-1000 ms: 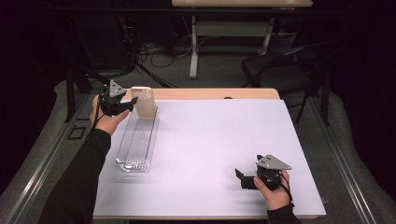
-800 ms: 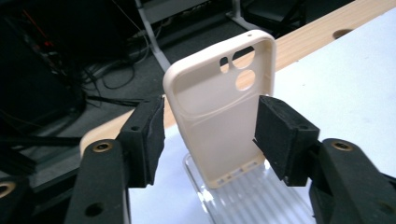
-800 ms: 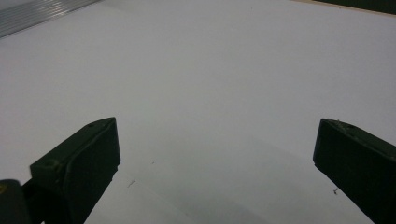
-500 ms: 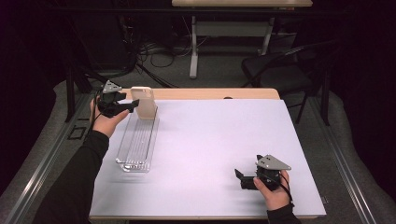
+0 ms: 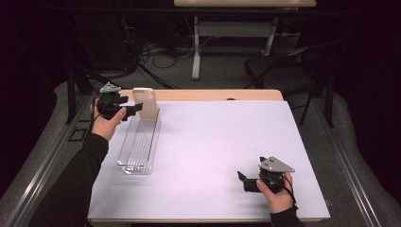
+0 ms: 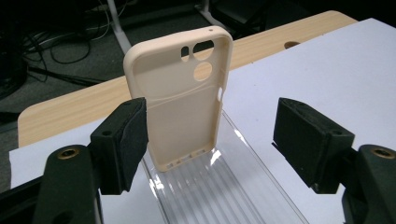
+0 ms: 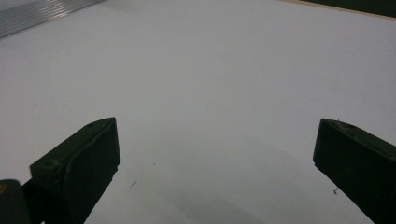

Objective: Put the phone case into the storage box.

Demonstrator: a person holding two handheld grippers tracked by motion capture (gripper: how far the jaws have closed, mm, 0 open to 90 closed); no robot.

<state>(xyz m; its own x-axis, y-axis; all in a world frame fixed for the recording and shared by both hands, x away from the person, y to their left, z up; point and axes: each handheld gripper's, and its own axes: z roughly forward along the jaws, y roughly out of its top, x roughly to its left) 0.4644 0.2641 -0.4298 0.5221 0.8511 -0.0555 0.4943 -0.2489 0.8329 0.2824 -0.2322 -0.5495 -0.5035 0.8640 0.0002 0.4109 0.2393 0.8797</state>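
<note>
A: Where is the cream-coloured soft phone case (image 6: 184, 98)?

B: It stands upright at the far end of the clear ribbed plastic tray (image 5: 138, 149), on the far left part of the white table cover (image 5: 222, 146), with its camera cut-outs at the top.

A: And the left gripper (image 5: 128, 108)?

B: It sits just left of the case. In the left gripper view its jaws have just been opening and now stand wide. The case is between them, close against one black pad (image 6: 128, 140) and well clear of the other, so nothing is clamped.

A: The right gripper (image 5: 248, 181)?

B: It rests low on the near right part of the table cover, well apart from the tray. Its jaws are spread wide with bare white cover between them, holding nothing.

A: What lies past the cover?

B: A strip of the light wooden tabletop (image 5: 213, 95) shows along the far edge.
</note>
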